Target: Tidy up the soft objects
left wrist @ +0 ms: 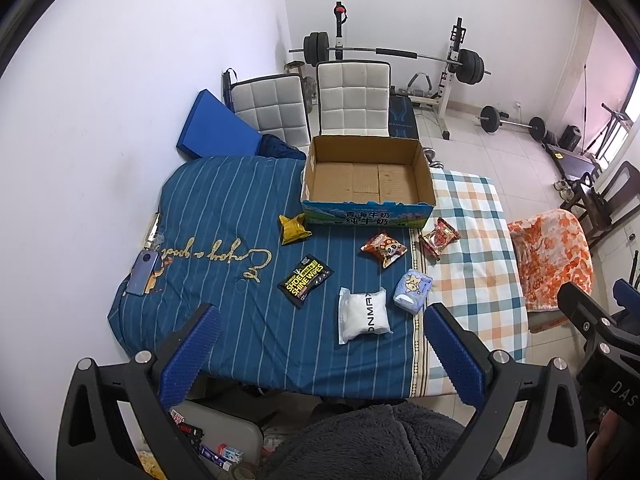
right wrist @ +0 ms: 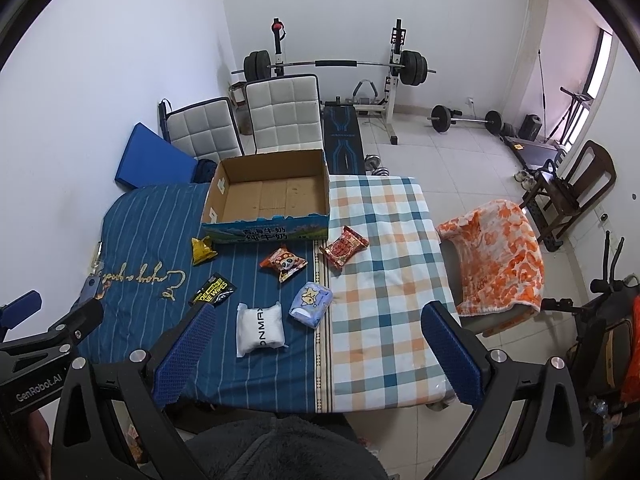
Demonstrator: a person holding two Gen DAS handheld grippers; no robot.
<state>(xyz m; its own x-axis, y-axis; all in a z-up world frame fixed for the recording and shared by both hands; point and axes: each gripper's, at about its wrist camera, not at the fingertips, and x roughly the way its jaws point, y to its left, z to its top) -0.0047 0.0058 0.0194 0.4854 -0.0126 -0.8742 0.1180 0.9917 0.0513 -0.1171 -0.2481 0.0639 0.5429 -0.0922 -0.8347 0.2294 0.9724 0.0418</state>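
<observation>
An empty cardboard box (left wrist: 366, 182) (right wrist: 268, 196) stands at the far side of the cloth-covered table. In front of it lie soft packs: a yellow pouch (left wrist: 294, 229) (right wrist: 203, 251), a black shoe-wipes pack (left wrist: 306, 285) (right wrist: 214, 290), a white pack (left wrist: 363, 315) (right wrist: 260, 329), a pale blue tissue pack (left wrist: 413, 290) (right wrist: 311, 304), an orange panda snack bag (left wrist: 384, 248) (right wrist: 284, 262) and a red snack bag (left wrist: 439, 237) (right wrist: 344, 247). My left gripper (left wrist: 322, 344) is open and empty above the near edge. My right gripper (right wrist: 320, 340) is open and empty beside it.
A blue phone (left wrist: 142, 273) lies at the table's left edge. Two white padded chairs (left wrist: 352, 98) stand behind the box. A chair draped with an orange blanket (right wrist: 500, 256) stands right of the table. Weight benches and barbells fill the back of the room.
</observation>
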